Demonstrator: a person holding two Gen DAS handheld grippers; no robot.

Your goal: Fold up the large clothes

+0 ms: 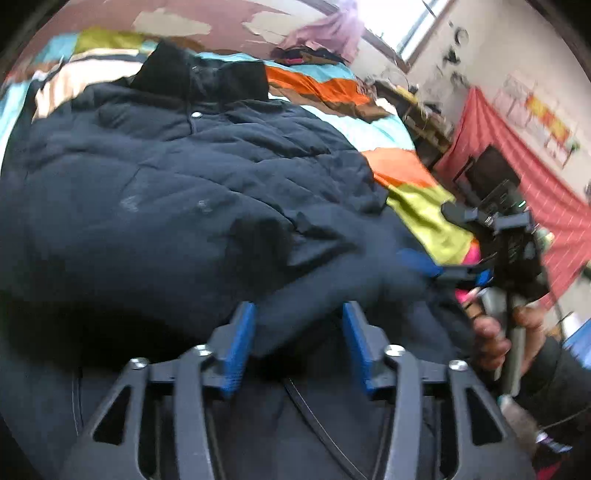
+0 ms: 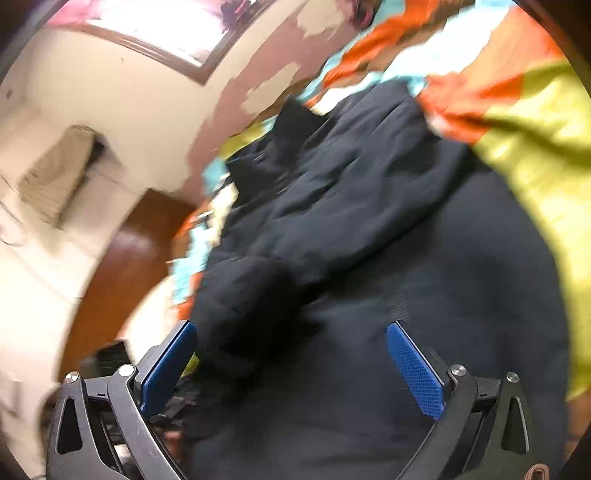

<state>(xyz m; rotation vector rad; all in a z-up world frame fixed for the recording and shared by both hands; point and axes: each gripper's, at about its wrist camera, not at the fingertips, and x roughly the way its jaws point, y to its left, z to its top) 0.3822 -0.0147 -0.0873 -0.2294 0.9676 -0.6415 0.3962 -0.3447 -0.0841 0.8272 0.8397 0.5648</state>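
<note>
Both grippers are hovering over a dark navy puffer jacket (image 1: 177,177) that is lying spread across a bed. Seen from the left wrist camera, the left gripper (image 1: 299,347) is pointing down at the jacket with its two blue-padded fingers (image 1: 240,347) standing partly apart; a fold of navy fabric is showing in the gap between them, but the pads are not pressing on it, so nothing is being gripped. The jacket is filling most of this view, its black collar (image 1: 199,74) lying at the far end and a row of snap buttons running down from it. Under the jacket, a bedspread (image 1: 417,173) in blocks of orange, turquoise, lime green and brown is showing along the far and right edges. At the right of the same view, the right gripper (image 1: 436,266) is reaching in over the jacket's edge, and a person's hand (image 1: 506,332) is wrapping around its handle. Behind it, a red striped cloth (image 1: 532,177) is hanging against a pale wall. Seen from the right wrist camera, which is blurred, the right gripper (image 2: 291,365) is holding its blue pads (image 2: 417,369) wide apart, with the navy jacket (image 2: 369,240) lying beneath and between them, untouched by either pad. A wooden bed frame (image 2: 122,266) is curving along the left side, and a bright window (image 2: 166,26) is glowing above it.
</note>
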